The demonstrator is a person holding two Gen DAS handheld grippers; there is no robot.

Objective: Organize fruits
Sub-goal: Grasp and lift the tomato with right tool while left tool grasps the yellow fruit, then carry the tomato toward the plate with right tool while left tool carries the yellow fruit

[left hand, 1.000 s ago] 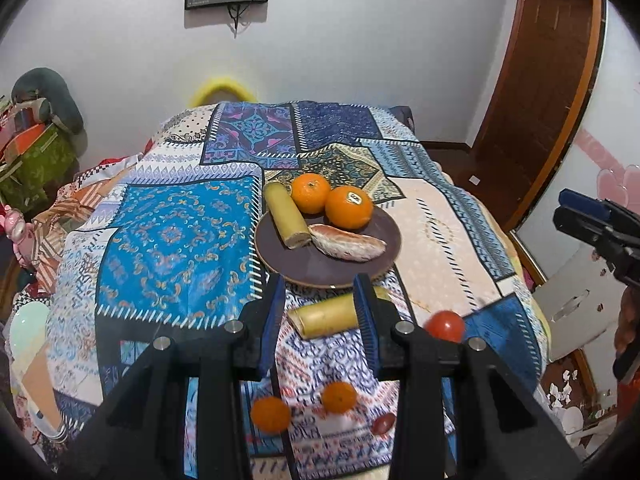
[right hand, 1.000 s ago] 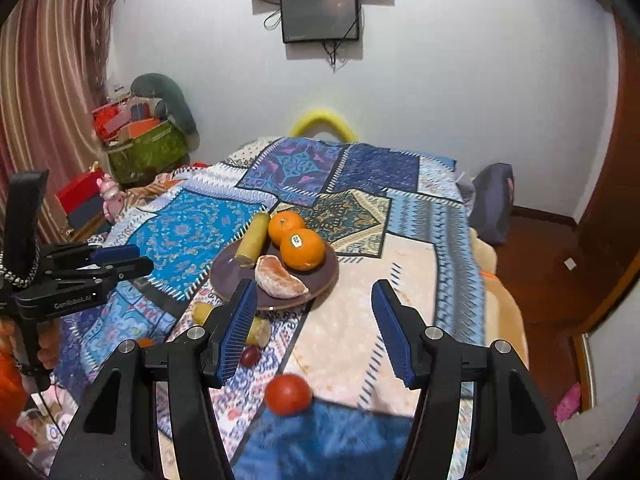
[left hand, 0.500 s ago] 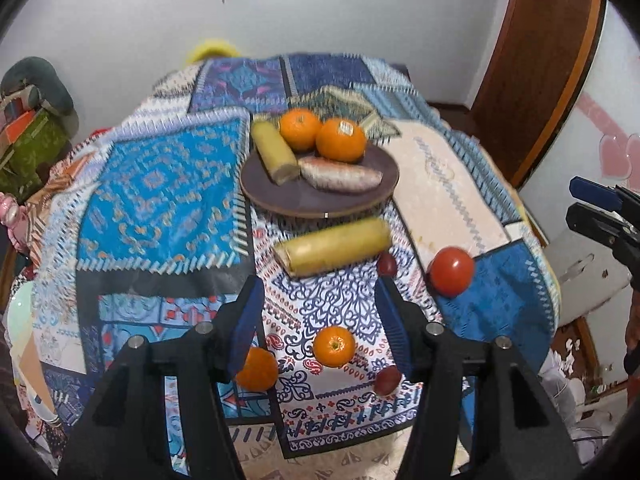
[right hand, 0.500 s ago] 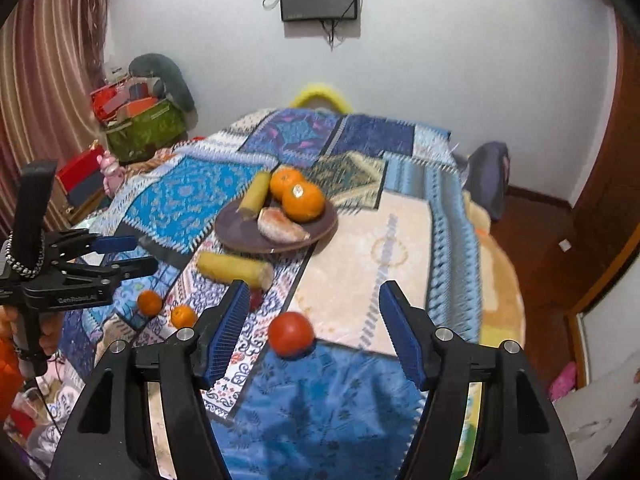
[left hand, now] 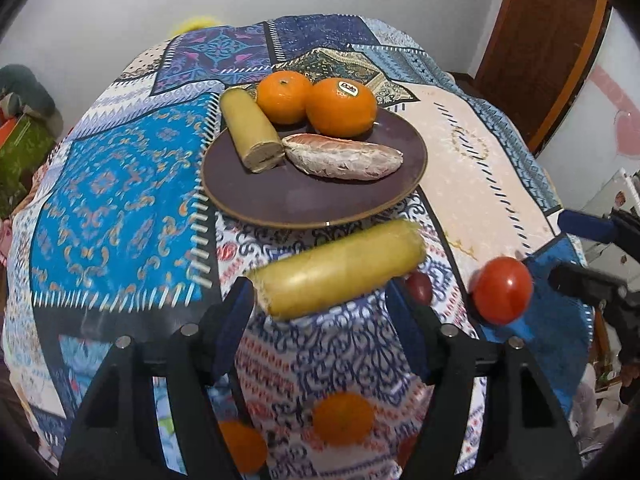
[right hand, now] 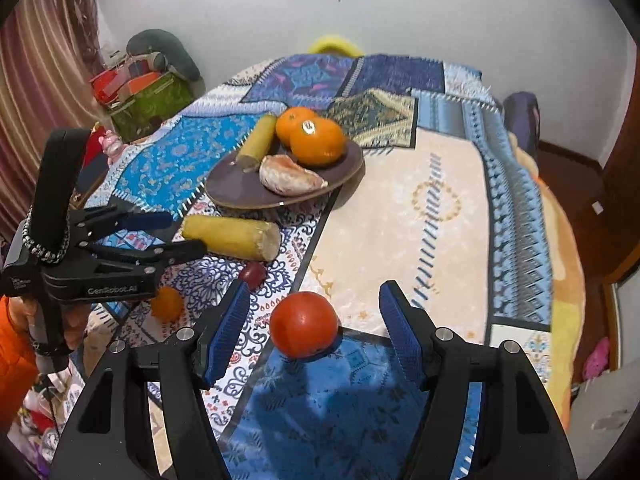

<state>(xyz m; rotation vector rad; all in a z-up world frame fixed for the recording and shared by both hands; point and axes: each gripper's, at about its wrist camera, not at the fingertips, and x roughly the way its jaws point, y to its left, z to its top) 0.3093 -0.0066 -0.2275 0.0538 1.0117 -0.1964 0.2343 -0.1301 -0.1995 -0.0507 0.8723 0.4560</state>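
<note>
A brown plate point(left hand: 256, 196) point(right hand: 228, 192) on the patterned quilt holds two oranges point(left hand: 340, 106), a yellow cylinder fruit point(left hand: 250, 134) and a peeled citrus piece point(left hand: 344, 156). A loose yellow cylinder fruit point(left hand: 336, 268) point(right hand: 232, 238) lies in front of the plate, just beyond my open left gripper point(left hand: 320, 328) point(right hand: 172, 232). A red tomato point(right hand: 304, 324) point(left hand: 502, 290) sits between the spread fingers of my open right gripper point(right hand: 314, 328). Two small oranges point(left hand: 344, 418) and a small dark red fruit point(left hand: 418, 286) lie near the bed's front edge.
The quilt point(right hand: 440, 200) covers a bed that drops off at the right and front. A green box with clutter point(right hand: 148, 100) stands at the left. A wooden door point(left hand: 552, 40) is at the right, a dark bag point(right hand: 524, 120) by the far bed corner.
Both grippers have moved forward and lower. The left one now reaches the loose yellow fruit. The right one now brackets the tomato. Both stay open.
</note>
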